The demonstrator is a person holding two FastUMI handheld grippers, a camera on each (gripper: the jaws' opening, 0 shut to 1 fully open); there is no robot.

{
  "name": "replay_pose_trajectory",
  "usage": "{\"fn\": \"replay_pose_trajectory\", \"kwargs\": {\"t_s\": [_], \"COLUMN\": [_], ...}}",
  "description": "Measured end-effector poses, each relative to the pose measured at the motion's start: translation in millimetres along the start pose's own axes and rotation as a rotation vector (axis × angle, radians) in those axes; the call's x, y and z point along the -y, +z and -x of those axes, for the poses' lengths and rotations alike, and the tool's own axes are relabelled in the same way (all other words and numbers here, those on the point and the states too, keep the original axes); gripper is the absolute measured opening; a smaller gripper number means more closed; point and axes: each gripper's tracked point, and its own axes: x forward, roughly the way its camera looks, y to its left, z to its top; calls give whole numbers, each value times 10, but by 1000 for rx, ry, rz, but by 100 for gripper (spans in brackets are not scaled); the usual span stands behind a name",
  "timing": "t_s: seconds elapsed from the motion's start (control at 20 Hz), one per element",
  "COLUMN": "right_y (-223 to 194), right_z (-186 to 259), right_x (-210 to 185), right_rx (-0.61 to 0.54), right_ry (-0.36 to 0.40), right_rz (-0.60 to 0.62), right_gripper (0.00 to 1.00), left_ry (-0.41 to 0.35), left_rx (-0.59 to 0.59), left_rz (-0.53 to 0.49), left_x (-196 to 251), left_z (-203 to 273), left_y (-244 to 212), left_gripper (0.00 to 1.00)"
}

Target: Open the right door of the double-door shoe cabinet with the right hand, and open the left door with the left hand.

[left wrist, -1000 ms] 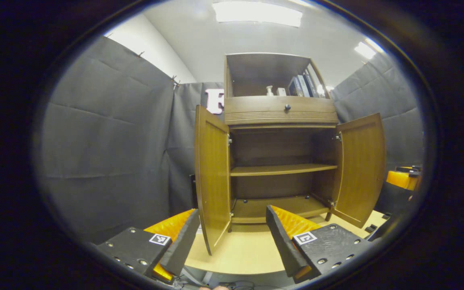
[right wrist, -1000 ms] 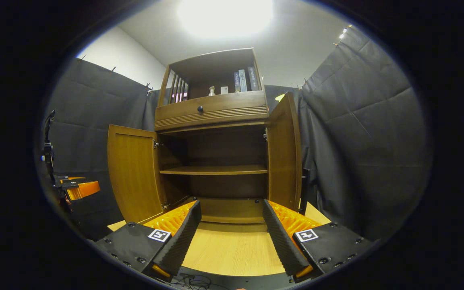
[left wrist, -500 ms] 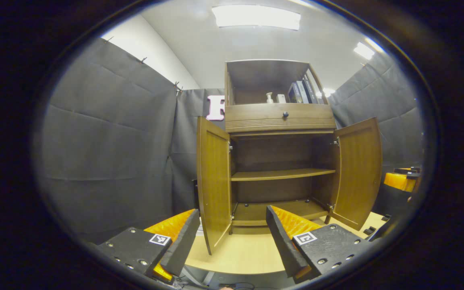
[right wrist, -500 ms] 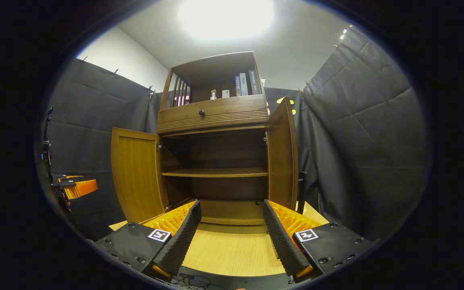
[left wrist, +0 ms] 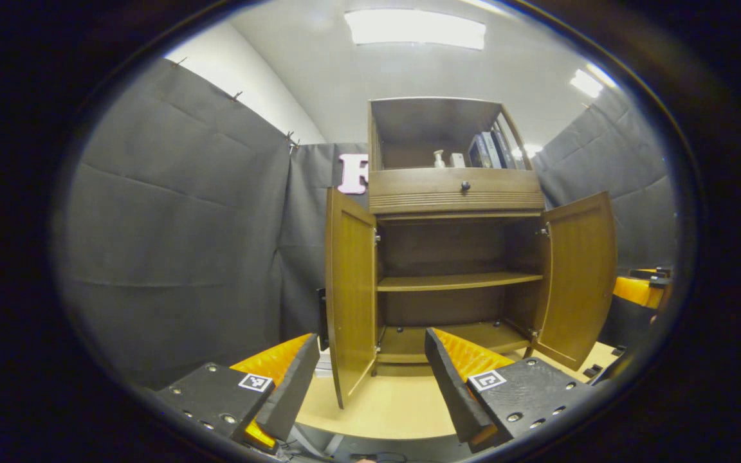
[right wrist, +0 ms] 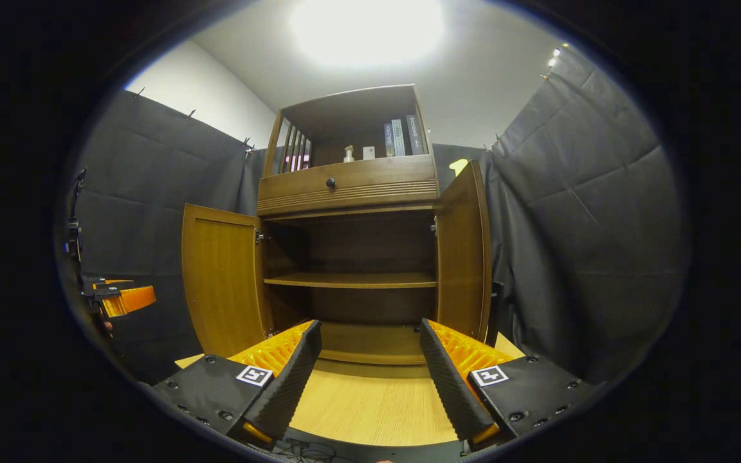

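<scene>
Your left tongs point(left wrist: 370, 379) stand with their fingers wide apart and hold nothing; your right tongs point(right wrist: 367, 376) are likewise spread and empty. The brown wooden double-door shoe cabinet point(left wrist: 457, 193) stands on the far part of the pale wooden worktop point(left wrist: 390, 405), well beyond both tongs and touched by neither.

In the left gripper view, the cabinet's left door point(left wrist: 350, 299) is swung out toward you; its near edge hangs between your left tongs' two fingers but clear of them. The right door point(left wrist: 577, 280) stands open at the far right.

In the right gripper view, the right door point(right wrist: 467, 251) is turned nearly edge-on above your right tongs' right-hand finger point(right wrist: 451, 379), and the left door point(right wrist: 222, 280) opens out to the left. Your left tongs point(right wrist: 123, 299) appear small at the far left edge, well apart from the cabinet.

Inside the cabinet, one bare wooden shelf point(right wrist: 351, 280) crosses the dark interior. Above the doors sits a drawer with a dark round knob point(right wrist: 330, 183), and above that an open compartment holding upright books point(right wrist: 399, 136) and a small white bottle point(right wrist: 348, 154).
</scene>
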Motion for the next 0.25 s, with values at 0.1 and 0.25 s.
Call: {"fn": "replay_pose_trajectory", "kwargs": {"t_s": [0.1,0.25], "right_y": [15,4], "right_z": [-12,-35], "right_x": [-7,-10], "right_rx": [1,3], "right_ry": [-2,-7], "right_rz": [-1,-1], "right_gripper": [95,96], "left_ry": [-1,-7], "left_rx": [-3,2], "left_rz": [-1,-9], "left_x": [8,12], "left_z": [-29,-74], "left_y": [-14,16], "left_gripper": [95,95]}}
